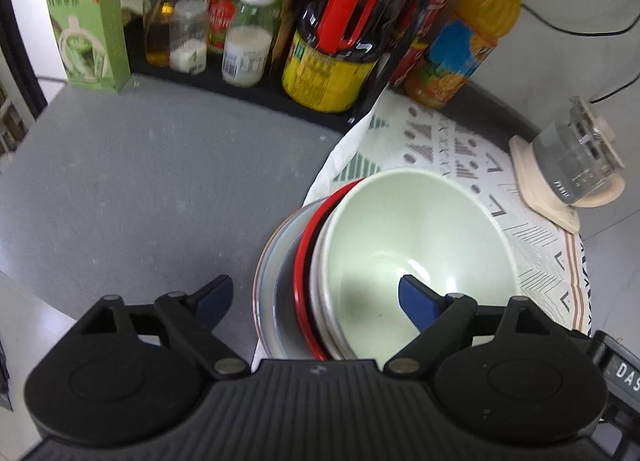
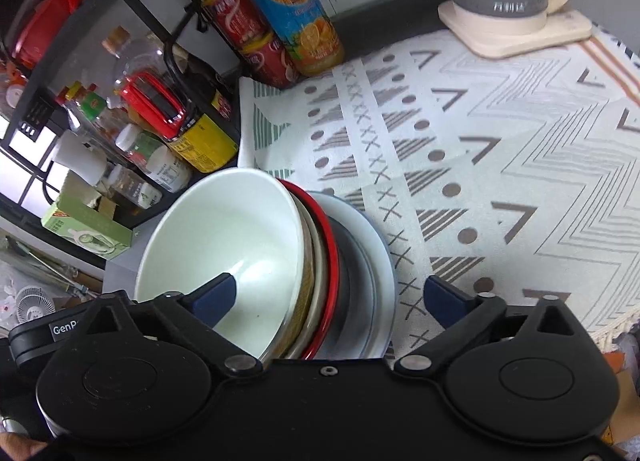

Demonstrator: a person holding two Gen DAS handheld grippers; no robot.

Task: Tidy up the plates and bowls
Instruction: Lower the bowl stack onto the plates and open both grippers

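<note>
We see left hand-held gripper spread wide, gripping nothing. Right hand-held gripper likewise wide, empty. Between both, pale green bowl tops tilted stack over red plate and grey plate, on patterned cloth. Bottles at 12 o'clock on bench.

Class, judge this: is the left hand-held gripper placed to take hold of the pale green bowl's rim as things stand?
Probably yes. The left hand-held gripper is open, its fingers straddle the near rim of the pale green bowl, and nothing blocks it.
</note>
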